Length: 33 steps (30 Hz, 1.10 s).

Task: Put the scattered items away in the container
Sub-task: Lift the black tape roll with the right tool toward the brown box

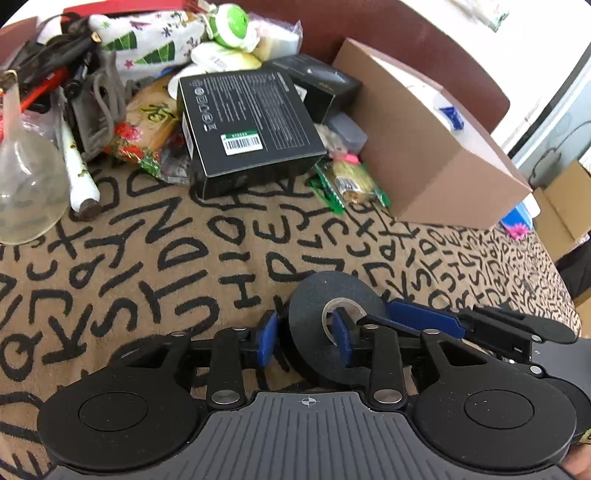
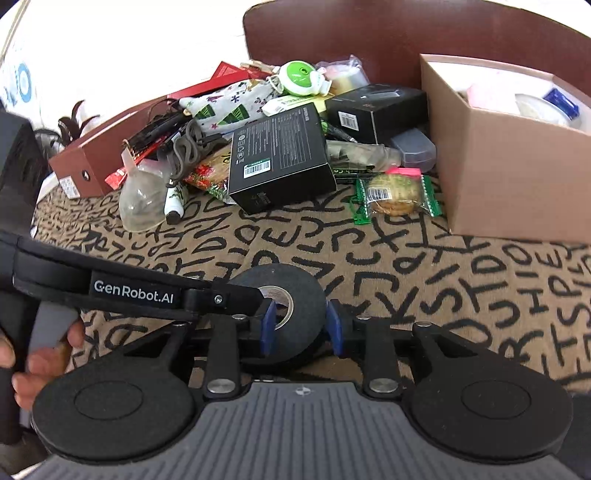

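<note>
A black tape roll (image 1: 314, 325) stands tilted just above the lettered cloth. My left gripper (image 1: 306, 341) is shut on its left side: one blue pad outside the rim, the other inside the core hole. My right gripper (image 2: 301, 330) is shut on the same tape roll (image 2: 291, 317), one blue pad in the core, the other on the outer rim; its finger shows in the left wrist view (image 1: 424, 321). The open cardboard box (image 1: 424, 147), the container, stands at the back right, also in the right wrist view (image 2: 509, 177), with several items inside.
A pile of clutter lies at the back: a black carton (image 1: 247, 125), a green cookie packet (image 1: 351, 184), a clear glass flask (image 1: 26, 177), a printed pouch (image 1: 147, 40), a green-white round gadget (image 2: 301, 77), a brown box (image 2: 88, 158). A dark chair back (image 2: 369, 33) stands behind.
</note>
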Tool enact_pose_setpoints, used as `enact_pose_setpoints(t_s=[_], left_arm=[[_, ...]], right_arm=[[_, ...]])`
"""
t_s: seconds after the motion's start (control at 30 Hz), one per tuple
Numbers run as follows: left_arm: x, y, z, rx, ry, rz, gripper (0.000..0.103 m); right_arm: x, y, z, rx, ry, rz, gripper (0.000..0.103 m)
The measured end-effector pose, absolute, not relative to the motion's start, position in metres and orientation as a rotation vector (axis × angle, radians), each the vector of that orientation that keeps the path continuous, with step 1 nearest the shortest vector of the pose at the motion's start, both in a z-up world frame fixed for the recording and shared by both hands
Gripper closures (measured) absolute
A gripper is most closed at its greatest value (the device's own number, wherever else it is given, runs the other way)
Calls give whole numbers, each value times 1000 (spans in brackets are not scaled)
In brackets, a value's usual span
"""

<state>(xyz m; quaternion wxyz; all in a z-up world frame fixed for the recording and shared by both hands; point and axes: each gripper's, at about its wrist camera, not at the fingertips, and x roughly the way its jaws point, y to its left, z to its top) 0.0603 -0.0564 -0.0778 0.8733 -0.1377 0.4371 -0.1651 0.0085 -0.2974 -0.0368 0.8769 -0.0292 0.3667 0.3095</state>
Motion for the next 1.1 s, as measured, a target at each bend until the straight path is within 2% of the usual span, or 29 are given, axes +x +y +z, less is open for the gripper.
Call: enact_pose_setpoints(t_s=[0.17,0.33,0.5,0.57,0.63,0.73,1.1], left_arm=[[66,-56,-79,-290,926,-353,62],[66,-57,-80,-299,916,-351,56],[67,-57,-82,-304,919,-344,56],[65,-59,-79,-304,922,-339,60],[62,-62,-71,-285,930,-329,62],[54,-69,-52,-260,887,-351,69],[81,-127,35,-219,676,-450,70]], right_arm=[[15,-293,-41,-37,802,635,62],[16,-291,-43,-29,809,621,61],[17,-291,-45,-21,816,616,62],[16,-290,-43,-23,819,611,64],[12,-290,-37,-30,813,597,69],[1,-298,-21,-42,763,589,71],[22,-346,62,-28,503,464,73]])
